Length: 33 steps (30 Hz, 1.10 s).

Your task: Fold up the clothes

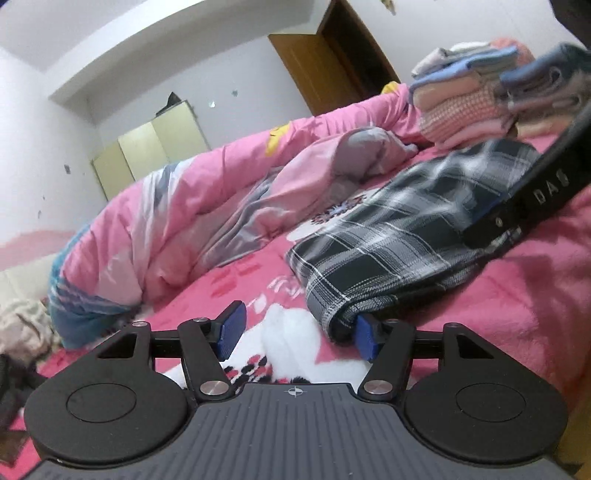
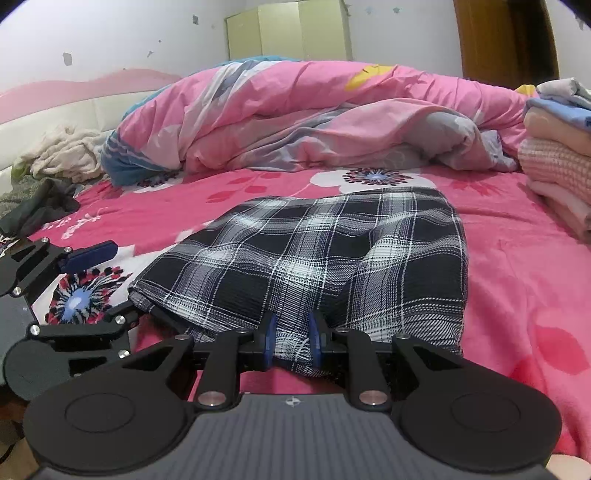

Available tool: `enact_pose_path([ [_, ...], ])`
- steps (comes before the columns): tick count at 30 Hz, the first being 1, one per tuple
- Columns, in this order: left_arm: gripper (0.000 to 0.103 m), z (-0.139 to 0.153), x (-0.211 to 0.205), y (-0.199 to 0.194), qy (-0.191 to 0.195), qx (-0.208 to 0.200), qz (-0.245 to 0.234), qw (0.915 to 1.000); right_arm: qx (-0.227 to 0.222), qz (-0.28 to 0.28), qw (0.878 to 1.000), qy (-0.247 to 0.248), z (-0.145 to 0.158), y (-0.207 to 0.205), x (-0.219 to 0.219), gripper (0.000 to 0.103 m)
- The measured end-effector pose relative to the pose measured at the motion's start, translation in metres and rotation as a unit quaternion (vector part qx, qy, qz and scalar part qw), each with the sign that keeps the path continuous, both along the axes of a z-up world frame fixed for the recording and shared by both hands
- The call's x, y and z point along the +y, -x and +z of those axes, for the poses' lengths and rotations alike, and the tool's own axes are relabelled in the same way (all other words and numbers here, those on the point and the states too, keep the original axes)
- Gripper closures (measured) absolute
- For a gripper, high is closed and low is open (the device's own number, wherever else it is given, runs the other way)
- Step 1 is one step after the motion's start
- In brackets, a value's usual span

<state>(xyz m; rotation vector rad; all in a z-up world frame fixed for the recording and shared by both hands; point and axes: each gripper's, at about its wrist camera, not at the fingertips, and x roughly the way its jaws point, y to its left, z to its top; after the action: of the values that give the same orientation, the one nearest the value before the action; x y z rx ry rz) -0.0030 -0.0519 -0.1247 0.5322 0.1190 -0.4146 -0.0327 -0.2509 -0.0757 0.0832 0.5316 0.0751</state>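
A black-and-white plaid garment (image 2: pixel 332 258) lies folded on the pink flowered bedsheet (image 2: pixel 517 295). My right gripper (image 2: pixel 291 341) is shut on the garment's near edge, with fabric pinched between its blue pads. In the left wrist view the same garment (image 1: pixel 406 240) stretches away to the right, and the right gripper's black body (image 1: pixel 535 192) rests on its far end. My left gripper (image 1: pixel 300 332) stands open at the garment's near corner. Its right pad (image 1: pixel 367 338) is tucked under the fabric's edge; its left pad (image 1: pixel 232 328) is clear above the sheet. The left gripper (image 2: pixel 107 284) also shows beside the garment's left corner.
A rumpled pink duvet (image 2: pixel 314 118) runs across the back of the bed. A stack of folded clothes (image 2: pixel 561 158) sits at the right. Loose pale and dark clothes (image 2: pixel 62 151) lie by the white headboard at left. A yellow wardrobe (image 2: pixel 288 29) and a brown door (image 2: pixel 498 40) stand behind.
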Motion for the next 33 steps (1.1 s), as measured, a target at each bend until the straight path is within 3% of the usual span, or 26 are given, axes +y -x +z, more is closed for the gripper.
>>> enact_pose_path([
  [4, 0.041, 0.007, 0.012, 0.006, 0.013, 0.023, -0.017, 0.9995, 0.000, 0.001, 1.000, -0.001, 0.000, 0.000, -0.001, 0.082],
  [8, 0.040, 0.013, 0.016, 0.014, 0.035, 0.034, -0.064, 0.9967, -0.004, 0.002, 1.000, -0.004, -0.001, 0.001, -0.002, 0.082],
  [12, 0.040, -0.001, -0.010, 0.002, -0.008, 0.029, -0.044, 0.9986, -0.006, 0.001, 1.000, -0.005, -0.002, 0.002, -0.001, 0.082],
  [19, 0.038, 0.001, -0.004, -0.002, 0.021, 0.026, -0.015, 0.9993, -0.010, 0.000, 1.000, -0.012, -0.002, 0.003, -0.002, 0.082],
  [22, 0.038, 0.007, 0.007, 0.006, 0.023, 0.049, -0.041, 0.9977, -0.011, 0.001, 1.000, -0.013, -0.002, 0.003, -0.002, 0.082],
  [27, 0.036, 0.028, 0.030, 0.018, 0.074, 0.088, -0.096, 0.9887, -0.015, 0.002, 1.000, -0.020, -0.003, 0.004, -0.004, 0.082],
  [31, 0.036, 0.043, 0.028, 0.000, 0.129, 0.098, -0.078, 0.9838, -0.019, 0.001, 1.000, -0.020, -0.004, 0.006, -0.003, 0.082],
  [33, 0.036, 0.042, 0.019, -0.015, 0.139, 0.107, -0.063, 0.9826, -0.018, 0.001, 1.000, -0.019, -0.003, 0.006, -0.003, 0.082],
])
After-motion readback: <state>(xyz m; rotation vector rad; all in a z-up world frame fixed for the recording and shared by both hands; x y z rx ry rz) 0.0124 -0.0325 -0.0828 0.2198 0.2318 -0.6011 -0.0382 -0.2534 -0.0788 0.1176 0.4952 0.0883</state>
